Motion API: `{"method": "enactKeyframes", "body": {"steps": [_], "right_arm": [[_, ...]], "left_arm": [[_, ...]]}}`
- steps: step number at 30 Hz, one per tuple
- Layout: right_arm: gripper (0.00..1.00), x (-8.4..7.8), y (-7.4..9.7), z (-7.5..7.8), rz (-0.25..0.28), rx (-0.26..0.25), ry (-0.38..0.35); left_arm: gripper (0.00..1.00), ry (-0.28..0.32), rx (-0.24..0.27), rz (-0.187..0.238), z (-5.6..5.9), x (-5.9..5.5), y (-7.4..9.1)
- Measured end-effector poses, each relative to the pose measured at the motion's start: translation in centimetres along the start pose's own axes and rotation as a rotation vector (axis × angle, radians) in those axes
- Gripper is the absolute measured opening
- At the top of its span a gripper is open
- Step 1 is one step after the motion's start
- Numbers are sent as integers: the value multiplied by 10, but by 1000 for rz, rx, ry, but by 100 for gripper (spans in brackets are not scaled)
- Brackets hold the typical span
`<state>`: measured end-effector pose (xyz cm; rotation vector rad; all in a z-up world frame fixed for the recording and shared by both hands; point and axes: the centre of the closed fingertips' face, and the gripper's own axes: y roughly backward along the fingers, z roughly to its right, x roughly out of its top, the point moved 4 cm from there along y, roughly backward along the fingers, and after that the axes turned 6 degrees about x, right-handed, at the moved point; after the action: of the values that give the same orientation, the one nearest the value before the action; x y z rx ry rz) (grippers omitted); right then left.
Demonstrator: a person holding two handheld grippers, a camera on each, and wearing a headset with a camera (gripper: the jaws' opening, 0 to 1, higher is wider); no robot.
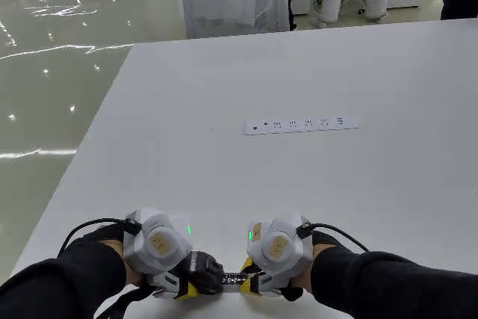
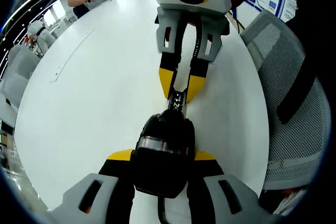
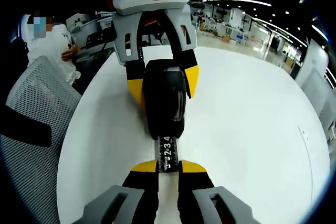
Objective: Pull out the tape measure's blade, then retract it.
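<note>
Barely inside table (image 1: 314, 199) edge: left claw (image 2: 163, 157), tape measure (image 3: 165, 98), right claw (image 3: 169, 167).

Matt white table (image 1: 299, 184), glossy floor (image 1: 60, 50)

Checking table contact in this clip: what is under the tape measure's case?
The white table lies below the case, which the left gripper clamps. Whether they touch is covered by the case itself.

Black sleeves (image 1: 67, 285) are worn; left gripper (image 1: 187, 289) and right gripper (image 1: 250, 283) are cased white, tipped yellow, cabled black.
</note>
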<state>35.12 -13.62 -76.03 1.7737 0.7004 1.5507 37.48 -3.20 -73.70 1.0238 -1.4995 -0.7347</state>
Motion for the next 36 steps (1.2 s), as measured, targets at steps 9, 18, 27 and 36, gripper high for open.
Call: {"method": "enactKeyframes", "body": {"steps": [9, 18, 27, 36], "right_arm": [[10, -3, 4, 2, -4, -1, 1], [9, -4, 5, 3, -9, 9, -4], [10, -9, 7, 4, -7, 9, -11], [10, -16, 12, 5, -10, 5, -20]], "left_arm": [[33, 5, 7, 0, 0, 0, 0], [33, 3, 18, 0, 0, 0, 1], [33, 10, 21, -1, -1, 0, 0], [33, 22, 33, 6, 0, 0, 0]]}}
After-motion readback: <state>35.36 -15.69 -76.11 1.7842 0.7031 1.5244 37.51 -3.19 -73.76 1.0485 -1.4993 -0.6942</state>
